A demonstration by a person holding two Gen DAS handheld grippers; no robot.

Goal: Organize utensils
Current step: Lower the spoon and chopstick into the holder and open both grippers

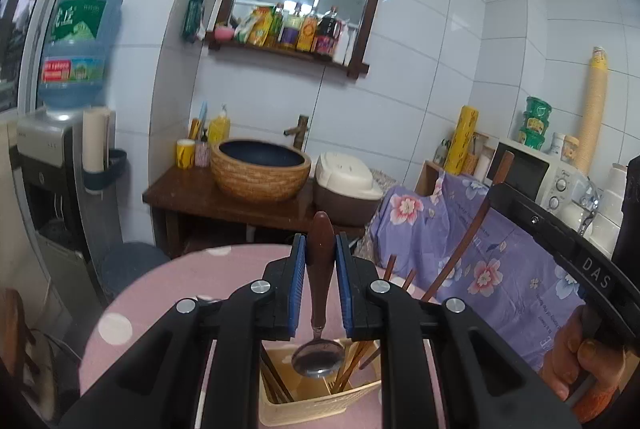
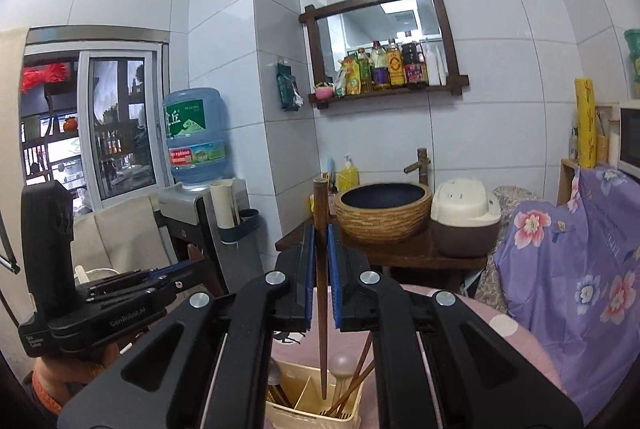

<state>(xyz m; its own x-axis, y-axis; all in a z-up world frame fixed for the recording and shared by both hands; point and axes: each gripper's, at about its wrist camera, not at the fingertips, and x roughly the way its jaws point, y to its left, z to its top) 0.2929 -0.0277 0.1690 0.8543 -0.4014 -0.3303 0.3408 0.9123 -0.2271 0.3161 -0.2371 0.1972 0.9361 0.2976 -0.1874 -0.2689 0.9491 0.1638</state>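
My left gripper (image 1: 321, 249) is shut on the brown wooden handle of a metal spoon (image 1: 319, 353), which hangs bowl-down just above a cream utensil holder (image 1: 316, 405) on the pink table. My right gripper (image 2: 320, 245) is shut on a dark wooden chopstick (image 2: 322, 309), held upright with its tip inside the same cream holder (image 2: 308, 413). The holder has compartments with several chopsticks (image 1: 352, 365) and a pale spoon (image 2: 342, 365) in it. The right gripper's body (image 1: 560, 241) shows at the right of the left wrist view, and the left gripper's body (image 2: 100, 301) at the left of the right wrist view.
The pink dotted round table (image 1: 160, 293) holds the holder. A purple flowered cloth (image 1: 500, 249) covers furniture to the right. Behind are a wooden washstand with woven basin (image 1: 260, 169), a rice cooker (image 1: 346, 185), a water dispenser (image 1: 76, 49) and a microwave (image 1: 536, 169).
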